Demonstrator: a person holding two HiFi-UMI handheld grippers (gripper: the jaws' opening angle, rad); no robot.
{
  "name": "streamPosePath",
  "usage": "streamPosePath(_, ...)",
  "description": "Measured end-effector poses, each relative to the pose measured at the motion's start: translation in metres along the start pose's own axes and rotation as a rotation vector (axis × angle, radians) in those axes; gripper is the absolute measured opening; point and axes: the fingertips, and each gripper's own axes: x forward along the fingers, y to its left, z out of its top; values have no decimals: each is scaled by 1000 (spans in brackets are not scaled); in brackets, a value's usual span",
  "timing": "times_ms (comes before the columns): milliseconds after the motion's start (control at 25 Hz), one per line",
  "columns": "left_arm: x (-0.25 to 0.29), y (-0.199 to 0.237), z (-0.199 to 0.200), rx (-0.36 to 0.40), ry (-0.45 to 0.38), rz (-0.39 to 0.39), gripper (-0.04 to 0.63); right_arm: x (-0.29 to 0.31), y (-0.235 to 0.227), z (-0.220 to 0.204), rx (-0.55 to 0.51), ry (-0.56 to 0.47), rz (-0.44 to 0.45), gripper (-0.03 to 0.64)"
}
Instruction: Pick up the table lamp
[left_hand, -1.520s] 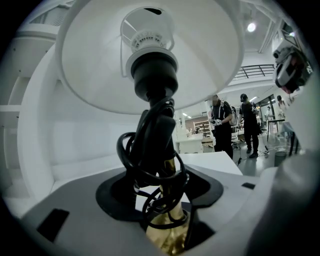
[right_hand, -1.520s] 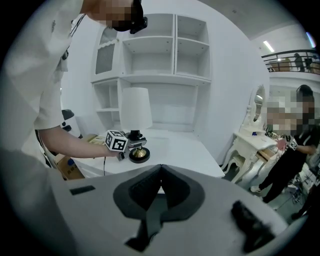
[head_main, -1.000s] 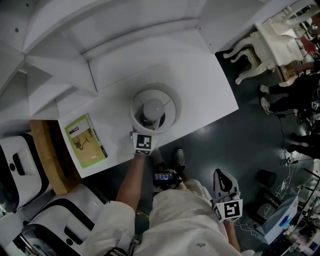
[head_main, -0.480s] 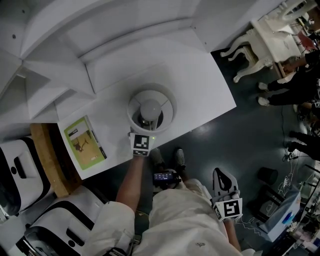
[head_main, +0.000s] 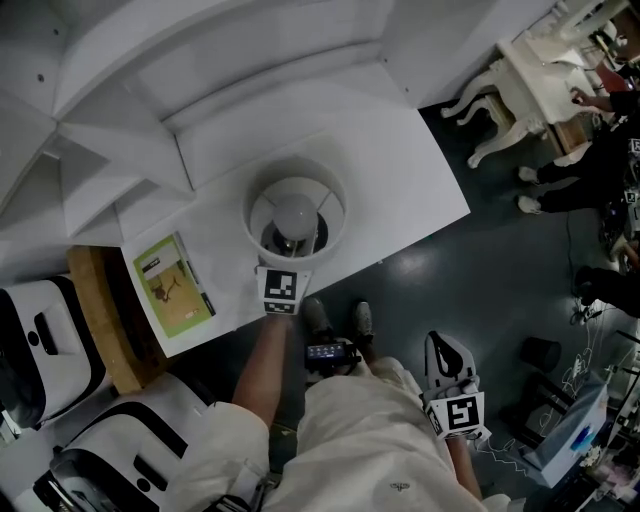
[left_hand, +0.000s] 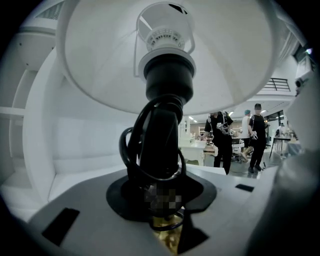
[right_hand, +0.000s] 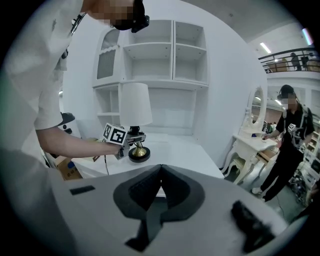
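Note:
The table lamp (head_main: 296, 215) has a white round shade, a black stem with cord wound round it, and a brass foot on a black base. My left gripper (head_main: 283, 272) reaches under the shade from the near side; its jaws have just been closing and are shut on the stem (left_hand: 161, 145), low down near the foot. In the right gripper view the lamp (right_hand: 135, 111) stands upright in the left gripper (right_hand: 131, 137), its base close over the white desk (right_hand: 180, 150). My right gripper (head_main: 447, 360) hangs beside the person's hip, shut (right_hand: 160, 182) with nothing between its jaws.
A green book (head_main: 172, 283) lies on the desk (head_main: 400, 170) left of the lamp. White shelving rises behind. A white dressing table (head_main: 520, 80) and people (head_main: 600, 150) are at the far right. A wooden crate (head_main: 100, 320) and black-and-white chairs (head_main: 40, 350) sit at the left.
The lamp has risen with my left gripper: its shade looks larger and sits a little further left in the head view. The right gripper has stayed put.

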Motion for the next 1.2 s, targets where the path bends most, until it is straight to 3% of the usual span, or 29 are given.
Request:
streamPosePath(320,-19,-8,36,0,7,7,138,-10,-9,2,9,-66,10,12)
streamPosePath(720,-47,-48,82,-5,-1,-15,138,-17,-29,15,2,-155,60,12)
streamPosePath(1200,-100,-102,121,-30,-10,62,138,-16,-45,31,-17,-255,176,12)
